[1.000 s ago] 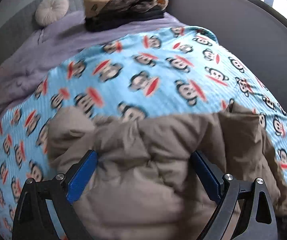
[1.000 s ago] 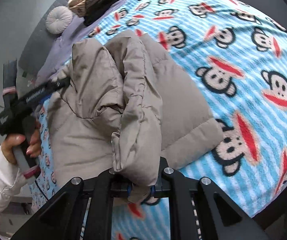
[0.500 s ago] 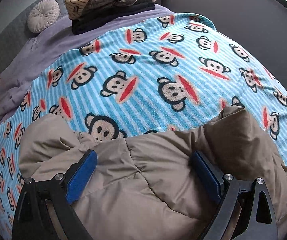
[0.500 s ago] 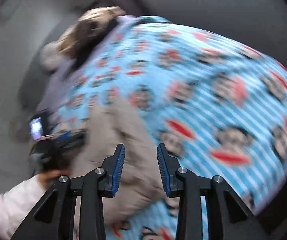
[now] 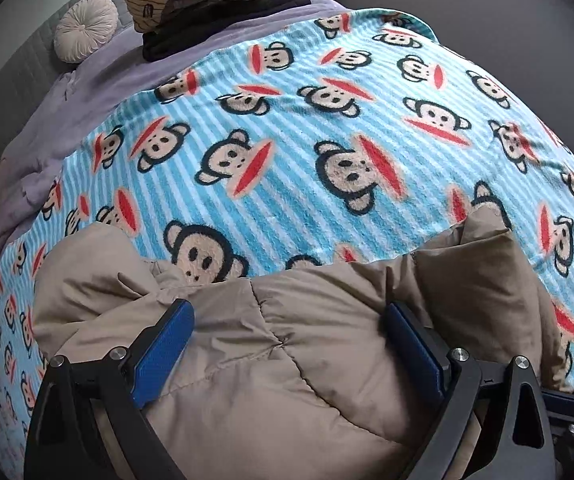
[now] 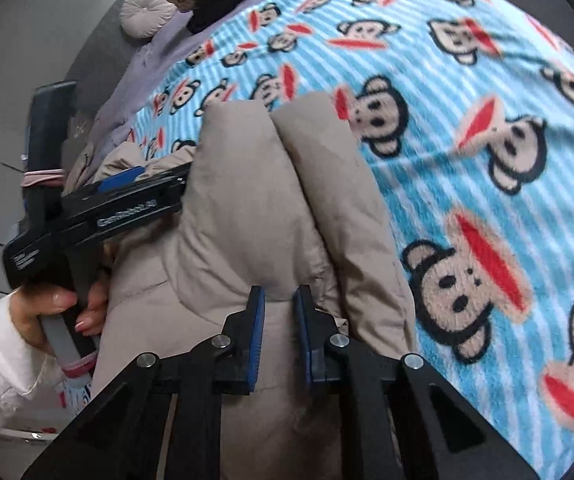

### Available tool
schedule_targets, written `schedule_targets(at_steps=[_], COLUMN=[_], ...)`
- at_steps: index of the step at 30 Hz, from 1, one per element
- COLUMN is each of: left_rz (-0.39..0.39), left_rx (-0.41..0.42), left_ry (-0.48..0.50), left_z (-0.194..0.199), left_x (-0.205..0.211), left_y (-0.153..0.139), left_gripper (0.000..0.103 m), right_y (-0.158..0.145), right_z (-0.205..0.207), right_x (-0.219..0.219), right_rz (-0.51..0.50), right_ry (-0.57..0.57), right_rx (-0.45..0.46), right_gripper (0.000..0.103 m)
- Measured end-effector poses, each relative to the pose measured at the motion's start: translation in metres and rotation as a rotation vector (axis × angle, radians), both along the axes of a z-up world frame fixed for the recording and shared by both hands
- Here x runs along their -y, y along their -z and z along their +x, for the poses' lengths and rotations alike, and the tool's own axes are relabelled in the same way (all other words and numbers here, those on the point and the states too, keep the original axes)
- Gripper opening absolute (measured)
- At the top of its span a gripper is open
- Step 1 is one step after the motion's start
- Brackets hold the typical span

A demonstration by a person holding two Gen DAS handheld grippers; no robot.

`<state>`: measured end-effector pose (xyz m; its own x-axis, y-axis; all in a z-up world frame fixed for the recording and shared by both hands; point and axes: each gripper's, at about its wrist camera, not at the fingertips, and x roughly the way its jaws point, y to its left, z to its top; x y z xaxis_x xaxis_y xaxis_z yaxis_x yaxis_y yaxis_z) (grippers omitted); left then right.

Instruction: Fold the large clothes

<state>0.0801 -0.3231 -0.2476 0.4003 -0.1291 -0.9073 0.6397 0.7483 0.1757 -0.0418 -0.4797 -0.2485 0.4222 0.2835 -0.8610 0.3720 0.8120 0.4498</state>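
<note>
A beige puffer jacket (image 5: 287, 344) lies folded in a bundle near the front edge of a bed covered by a blue striped monkey-print blanket (image 5: 307, 152). My left gripper (image 5: 291, 316) is open wide, its blue pads on either side of the jacket's padded fold. In the right wrist view the jacket (image 6: 255, 208) fills the centre. My right gripper (image 6: 279, 300) is open by a narrow gap just above the jacket, holding nothing. The left gripper (image 6: 127, 196) shows there at the jacket's left side, held by a hand.
A stack of folded clothes (image 5: 223, 4) sits at the head of the bed on a lilac sheet (image 5: 99, 92), beside a round white cushion (image 5: 85, 28). A grey headboard (image 5: 27, 60) and dark walls surround the bed.
My right gripper let go of the jacket's edge, swung away, and came back low over the jacket. My left gripper stayed open as the jacket settled flatter on the blanket.
</note>
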Motion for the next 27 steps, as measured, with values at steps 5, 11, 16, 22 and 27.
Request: schedule_targets(at_steps=[5, 11, 16, 22, 27], left_rz=[-0.021, -0.083, -0.137, -0.153, -0.183], left_rx=[-0.022, -0.043, -0.099, -0.207, -0.279], left_ry=[-0.016, -0.069, -0.238, -0.394, -0.445], left_z=[-0.007, -0.031, -0.042, -0.060, -0.073], left_x=[-0.010, -0.064, -0.130, -0.192, -0.208], left_y=[-0.026, -0.071, -0.087, -0.073, -0.057], left_gripper=[0.097, 0.097, 0.097, 0.097, 0.097], right_y=[0.007, 0.005, 0.005, 0.008, 0.009], right_z=[0.006, -0.007, -0.014, -0.027, -0.028], right_x=[0.002, -0.001, 0.002, 0.004, 0.009], right_rz=[0.000, -0.008, -0.004, -0.007, 0.036], right_ry=[0.000, 0.022, 0.038, 0.028, 0.040], right_rx=[-0.022, -0.029, -0.041, -0.039, -0.055], right_gripper=[0.014, 0.014, 0.014, 0.013, 0.014])
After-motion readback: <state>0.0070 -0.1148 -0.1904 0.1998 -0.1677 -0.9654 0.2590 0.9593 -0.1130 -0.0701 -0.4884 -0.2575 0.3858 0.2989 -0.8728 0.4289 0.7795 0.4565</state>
